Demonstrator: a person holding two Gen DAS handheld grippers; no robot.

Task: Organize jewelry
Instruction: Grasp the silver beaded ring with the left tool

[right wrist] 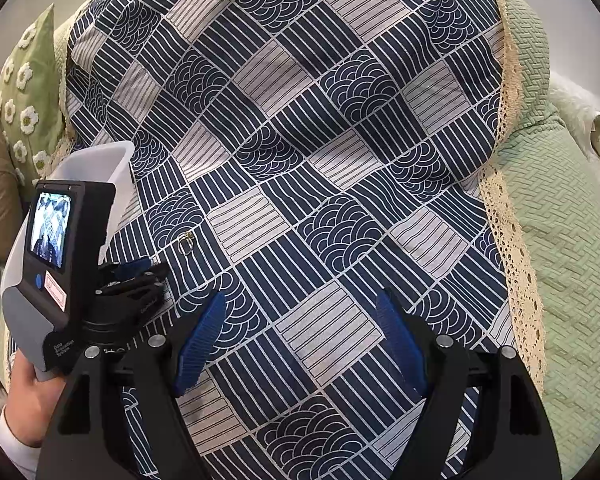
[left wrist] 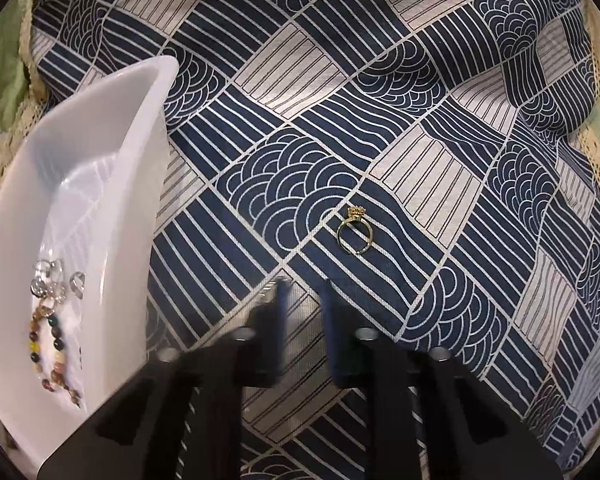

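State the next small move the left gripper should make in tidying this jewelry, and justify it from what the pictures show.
Probably ease the left gripper forward and slightly right over the gold ring, then close. The ring lies alone on the patterned cloth, just beyond the slightly parted, empty fingertips, while the white tray already holds a beaded bracelet. The right gripper sits farther off, wide open.

The left wrist view looks down and forward along its own jaws, close over the patterned cloth [left wrist: 340, 120], with the white tray [left wrist: 112, 184] near the cloth's left edge. The right wrist view sits higher and farther back, facing the same way, taking in the cloth out to its lace right edge. Both views share the gold ring [left wrist: 355, 231] and the tray; the right view also catches the left gripper [right wrist: 140, 266].
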